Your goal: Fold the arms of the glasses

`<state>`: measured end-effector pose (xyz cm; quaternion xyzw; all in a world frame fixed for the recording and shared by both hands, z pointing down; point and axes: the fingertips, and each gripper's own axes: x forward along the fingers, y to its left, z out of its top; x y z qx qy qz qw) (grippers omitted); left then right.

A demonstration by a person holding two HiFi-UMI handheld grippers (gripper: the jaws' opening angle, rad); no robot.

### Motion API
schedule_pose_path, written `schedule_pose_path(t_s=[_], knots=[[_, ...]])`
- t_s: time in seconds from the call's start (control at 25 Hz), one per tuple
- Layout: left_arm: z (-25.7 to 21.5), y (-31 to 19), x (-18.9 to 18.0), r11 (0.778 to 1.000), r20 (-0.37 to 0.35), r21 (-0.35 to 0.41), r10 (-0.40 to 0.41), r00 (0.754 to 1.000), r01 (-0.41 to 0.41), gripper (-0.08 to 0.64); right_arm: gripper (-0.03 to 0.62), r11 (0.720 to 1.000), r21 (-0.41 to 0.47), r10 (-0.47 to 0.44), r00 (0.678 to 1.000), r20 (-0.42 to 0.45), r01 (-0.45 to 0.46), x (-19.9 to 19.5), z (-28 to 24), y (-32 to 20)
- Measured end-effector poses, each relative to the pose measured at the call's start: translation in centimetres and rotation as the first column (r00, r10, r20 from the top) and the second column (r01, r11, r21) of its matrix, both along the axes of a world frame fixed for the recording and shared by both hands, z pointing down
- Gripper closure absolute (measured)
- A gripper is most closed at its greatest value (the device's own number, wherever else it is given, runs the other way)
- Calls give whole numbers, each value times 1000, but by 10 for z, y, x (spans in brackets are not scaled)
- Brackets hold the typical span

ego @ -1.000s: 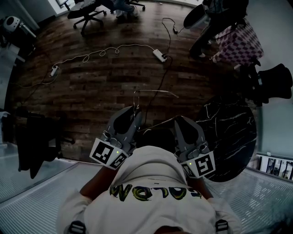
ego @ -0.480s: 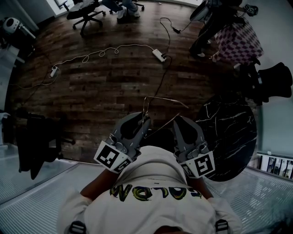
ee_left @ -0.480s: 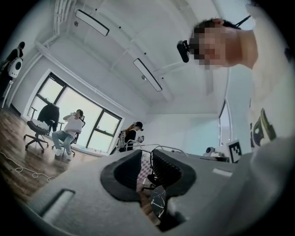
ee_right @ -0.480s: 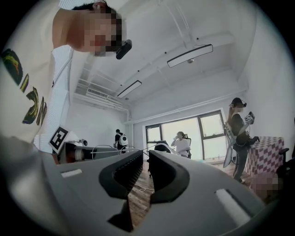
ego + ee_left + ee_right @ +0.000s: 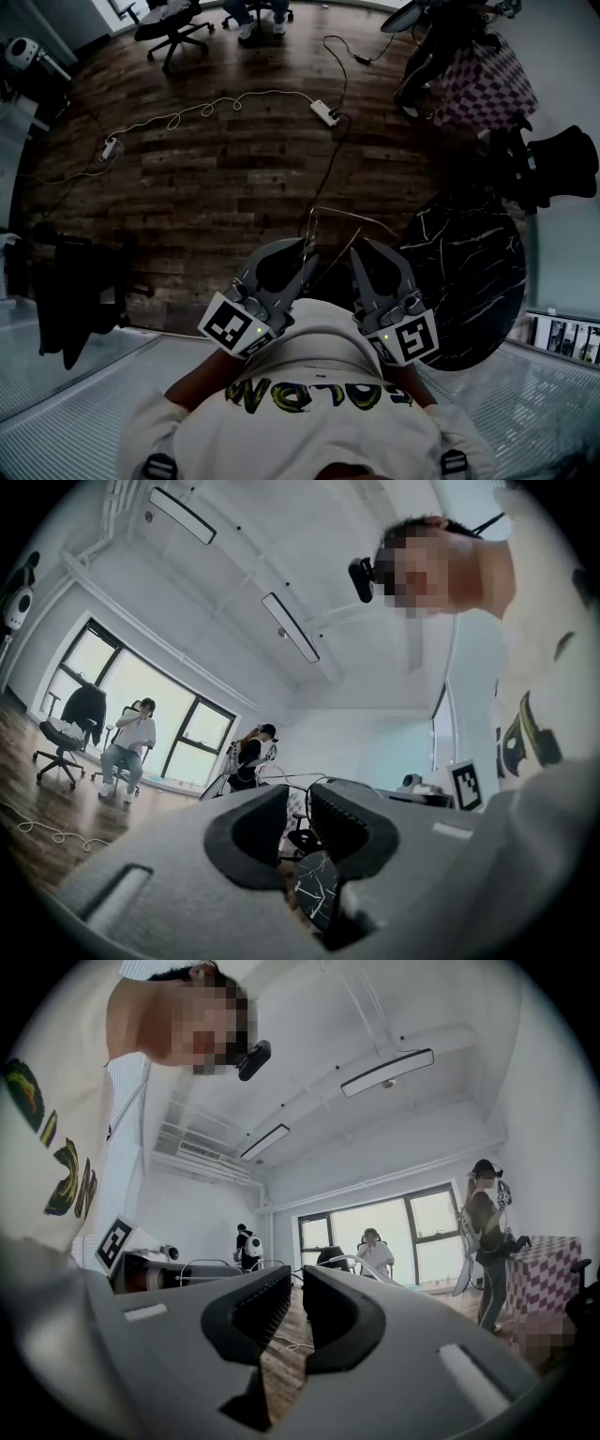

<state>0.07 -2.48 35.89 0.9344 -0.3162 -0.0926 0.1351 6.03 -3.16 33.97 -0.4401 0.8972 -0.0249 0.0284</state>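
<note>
A thin wire-framed pair of glasses (image 5: pixel 330 217) hangs in the air in front of me, over the wooden floor. My left gripper (image 5: pixel 305 246) is shut on its left end, and a fine wire (image 5: pixel 281 778) runs out past the fingertips in the left gripper view. About a hand's width to the right, my right gripper (image 5: pixel 356 249) points the same way. Its jaws stand nearly together on another thin part of the frame, and a pale curved wire (image 5: pixel 361 1262) shows just beyond its tips (image 5: pixel 297 1279). Both grippers point level and away from my body.
A round black marble table (image 5: pixel 469 272) stands at the right. A power strip with a trailing white cable (image 5: pixel 326 112) lies on the floor ahead. Office chairs (image 5: pixel 173 33) and seated people are at the far end, and a person stands by a checked bag (image 5: pixel 487 80).
My left gripper has swung to the right toward the right gripper, carrying its end of the glasses with it. The frame now sits closer between the two grippers. The right gripper has stayed put.
</note>
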Motion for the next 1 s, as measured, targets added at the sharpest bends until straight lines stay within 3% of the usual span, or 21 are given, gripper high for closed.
schedule_pose_path(t_s=[1.0], knots=[[-1,13,16,997,-11,16,75,997,-75,480,552,999,-16,-27,999,30,28,-13,-2,7]])
